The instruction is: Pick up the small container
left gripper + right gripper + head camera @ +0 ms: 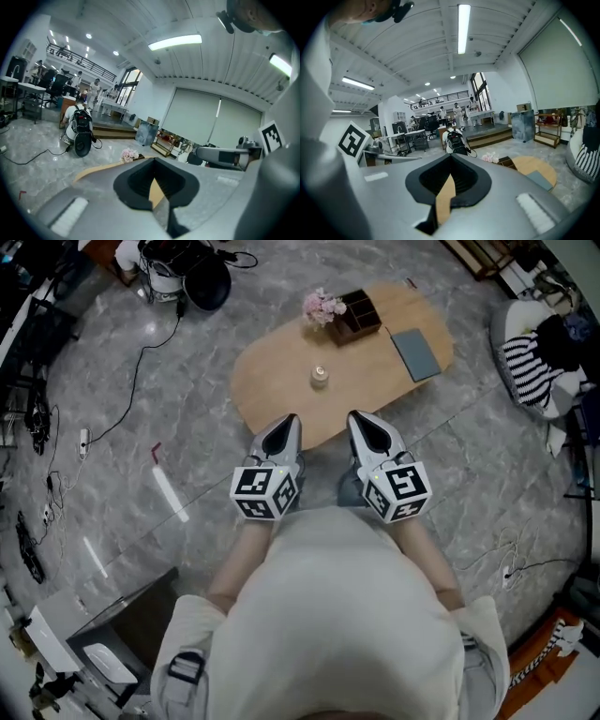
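Wooden worktop (272,381) carries the small container (320,376); my left claw (290,420) and right claw (359,418) sit closed, empty, short of it.

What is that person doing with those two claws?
A person holds a claw in each hand. The left claw and the right claw are both shut and empty, near the front edge of an oval wooden table. The small container sits untouched mid-table, beyond both claws. Nothing is picked up yet.
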`<state>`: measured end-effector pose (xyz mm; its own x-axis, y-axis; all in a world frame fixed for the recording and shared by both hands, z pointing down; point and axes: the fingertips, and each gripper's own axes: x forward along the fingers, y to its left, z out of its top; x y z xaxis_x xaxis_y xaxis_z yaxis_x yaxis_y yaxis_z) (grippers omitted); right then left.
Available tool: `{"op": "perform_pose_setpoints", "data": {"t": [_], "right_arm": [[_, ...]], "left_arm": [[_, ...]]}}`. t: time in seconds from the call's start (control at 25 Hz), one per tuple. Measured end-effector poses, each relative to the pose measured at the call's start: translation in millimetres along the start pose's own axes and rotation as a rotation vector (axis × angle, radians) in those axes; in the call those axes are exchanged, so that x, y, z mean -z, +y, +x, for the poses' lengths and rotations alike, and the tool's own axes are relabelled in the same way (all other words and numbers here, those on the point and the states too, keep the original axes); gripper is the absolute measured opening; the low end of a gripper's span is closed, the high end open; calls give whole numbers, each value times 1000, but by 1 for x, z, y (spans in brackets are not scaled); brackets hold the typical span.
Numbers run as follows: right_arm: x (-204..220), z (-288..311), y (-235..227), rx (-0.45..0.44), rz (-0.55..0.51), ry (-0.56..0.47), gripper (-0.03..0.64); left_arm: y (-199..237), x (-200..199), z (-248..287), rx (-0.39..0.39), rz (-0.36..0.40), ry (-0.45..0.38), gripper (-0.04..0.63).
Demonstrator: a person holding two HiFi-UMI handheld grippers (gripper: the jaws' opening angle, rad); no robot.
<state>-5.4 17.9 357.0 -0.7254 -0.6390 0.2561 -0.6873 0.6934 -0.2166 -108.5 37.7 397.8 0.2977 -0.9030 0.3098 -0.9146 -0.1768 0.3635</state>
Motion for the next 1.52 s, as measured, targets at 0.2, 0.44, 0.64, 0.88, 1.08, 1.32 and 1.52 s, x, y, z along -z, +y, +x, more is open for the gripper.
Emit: {"op": "perform_pose_setpoints", "data": {"t": [0.2, 0.44, 0.64, 0.88, 1.08, 1.32, 1.52], "right_arm": [[-15, 12, -44, -90, -25, 26, -2], [-24, 28, -92, -179, -45, 54, -2], [-21, 37, -120, -279, -69, 101, -2], [-13, 46, -142, -365, -86, 139, -1], [-2, 53, -149, -395, -71, 167, -1], [14, 66, -157, -390, -38, 204, 0], [41, 85, -173, -341, -31, 250, 0]], "left_arm": [[-10, -3, 33, -101, -37, -26, 2], [-17, 0, 67, -210, -82, -53, 2], [-22, 7, 90, -314, -135, -80, 2], [-23, 17, 113, -389, -144, -94, 2], [-18, 27, 120, -437, -136, -93, 2], [-6, 51, 135, -435, -160, -50, 2], [17, 78, 162, -414, -152, -3, 2]]}}
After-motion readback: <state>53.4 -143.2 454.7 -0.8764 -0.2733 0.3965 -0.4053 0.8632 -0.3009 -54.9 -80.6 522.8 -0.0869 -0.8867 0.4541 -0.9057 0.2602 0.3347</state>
